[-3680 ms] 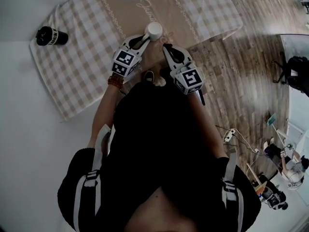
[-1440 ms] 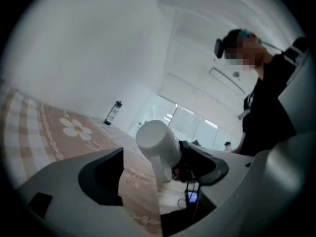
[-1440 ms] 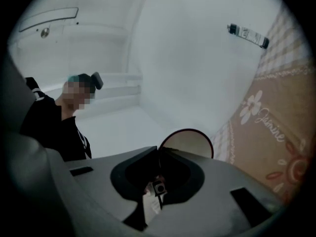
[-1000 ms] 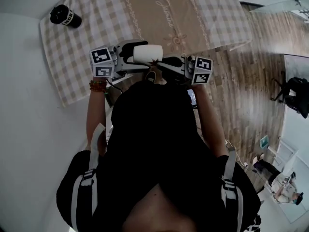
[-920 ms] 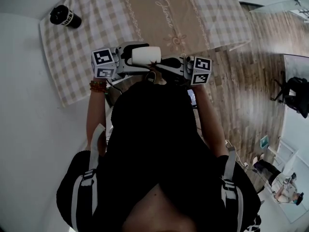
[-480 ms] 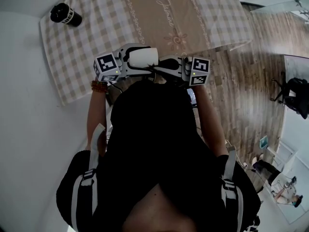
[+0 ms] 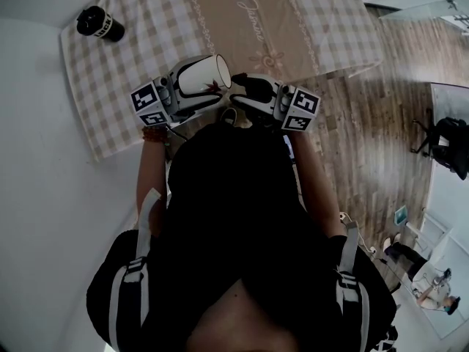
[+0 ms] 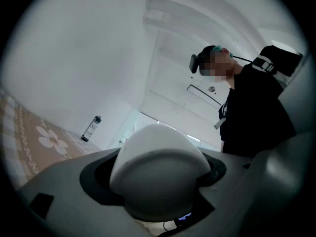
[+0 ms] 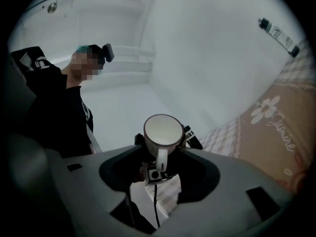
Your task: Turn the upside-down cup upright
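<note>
Above the table, my left claw clamps the cup sideways; my right claw, just opened wide, holds nothing. I'd roll the mouth upward before lowering.

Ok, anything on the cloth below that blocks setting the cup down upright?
Nothing visible does. The cup, held by the left gripper, hangs above the cloth, bare nearby; the black bottle is off at its far corner. The right gripper, jaws just opened and empty, sits beside the cup's mouth, not under it.
</note>
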A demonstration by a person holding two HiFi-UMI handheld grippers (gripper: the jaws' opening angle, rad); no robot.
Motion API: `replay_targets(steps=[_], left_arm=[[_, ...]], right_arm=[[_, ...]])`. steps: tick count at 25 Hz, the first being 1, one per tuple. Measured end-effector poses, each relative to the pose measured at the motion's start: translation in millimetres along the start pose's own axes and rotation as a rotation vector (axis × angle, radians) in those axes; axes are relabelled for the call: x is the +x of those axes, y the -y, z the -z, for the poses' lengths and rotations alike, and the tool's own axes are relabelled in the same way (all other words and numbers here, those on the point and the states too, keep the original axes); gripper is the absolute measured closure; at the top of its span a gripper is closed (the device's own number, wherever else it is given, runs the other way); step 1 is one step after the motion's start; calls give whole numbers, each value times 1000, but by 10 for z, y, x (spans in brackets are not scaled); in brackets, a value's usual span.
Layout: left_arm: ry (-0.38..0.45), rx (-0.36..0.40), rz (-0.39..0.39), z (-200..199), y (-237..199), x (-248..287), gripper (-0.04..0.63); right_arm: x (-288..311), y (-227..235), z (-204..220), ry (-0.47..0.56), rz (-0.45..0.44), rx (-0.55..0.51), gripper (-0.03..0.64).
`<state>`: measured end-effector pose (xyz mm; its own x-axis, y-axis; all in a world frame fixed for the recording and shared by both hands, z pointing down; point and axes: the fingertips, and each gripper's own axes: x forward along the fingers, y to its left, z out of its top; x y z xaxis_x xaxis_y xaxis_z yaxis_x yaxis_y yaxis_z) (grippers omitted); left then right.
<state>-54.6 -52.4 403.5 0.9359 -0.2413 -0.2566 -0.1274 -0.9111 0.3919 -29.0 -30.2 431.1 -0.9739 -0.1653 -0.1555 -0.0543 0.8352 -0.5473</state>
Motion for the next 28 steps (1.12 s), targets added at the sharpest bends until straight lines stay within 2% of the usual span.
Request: replay_targets(steps=[2,7,10,11,14,17,24,26,28], left_arm=[[34,1,3,-68,21,11,210],[53,4,4,-50,59,73,210],[108,0,-14,-116,7,52,210],[115,-1,-13,-130,-3,42,210],[108,-23,13,-136,18,39,210],[83,-37,35,-108,36,56,209],[6,-19,55,-4,63,130,207],[-48,-21,64,73,63,145,209],[-143,1,83,196,88,168,210]], right_arm=[[71,21,32,-9,6,6,401],[252,-14,64,3,-20,38,402],[276,-12,29,28,-14,44,461],[278,-10,28,29,-9,41,497],[276,-25,41,8,-12,44,540],[261,-46,51,-21,-19,51,549],[139,-47,49,-48,-26,31,554],[78,-22,84,-97,-13,-7,554],[-4,-1,147,-175,1,-66,554]])
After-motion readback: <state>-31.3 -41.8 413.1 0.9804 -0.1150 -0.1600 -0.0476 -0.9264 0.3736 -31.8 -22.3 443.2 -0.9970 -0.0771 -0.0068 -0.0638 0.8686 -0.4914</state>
